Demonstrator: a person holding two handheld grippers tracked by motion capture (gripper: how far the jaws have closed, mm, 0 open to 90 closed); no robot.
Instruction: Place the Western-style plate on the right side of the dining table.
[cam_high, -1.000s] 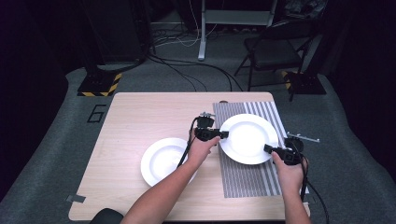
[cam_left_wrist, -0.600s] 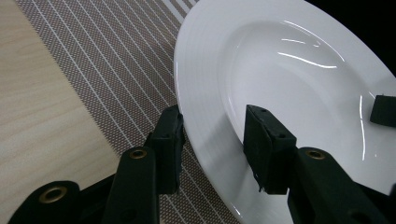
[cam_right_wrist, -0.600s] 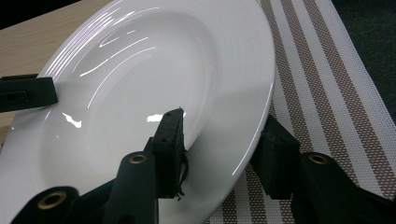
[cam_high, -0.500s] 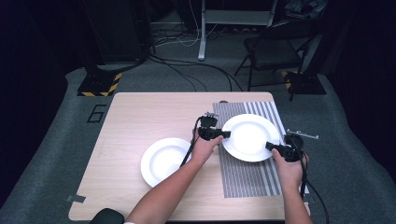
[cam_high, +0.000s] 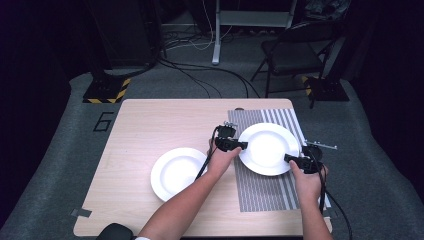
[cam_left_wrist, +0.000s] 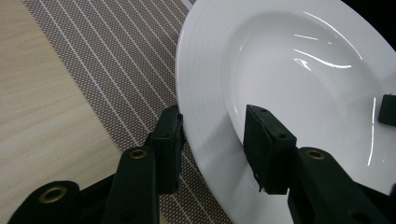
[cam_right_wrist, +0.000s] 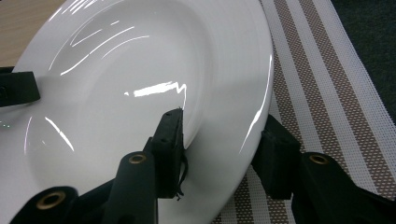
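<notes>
Together your left tongs (cam_high: 242, 145) and right tongs (cam_high: 289, 158) clench opposite rims of the round white ceramic plate (cam_high: 267, 148) over the striped mat (cam_high: 260, 187); whether its underside touches is hidden.

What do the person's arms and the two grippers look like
Both forearms are bare, with no sleeves in the high view. The left gripper and right gripper are black, each with two blocky jaws whose arms carry brass-ringed holes. A black cable trails from each back along the forearm.
</notes>
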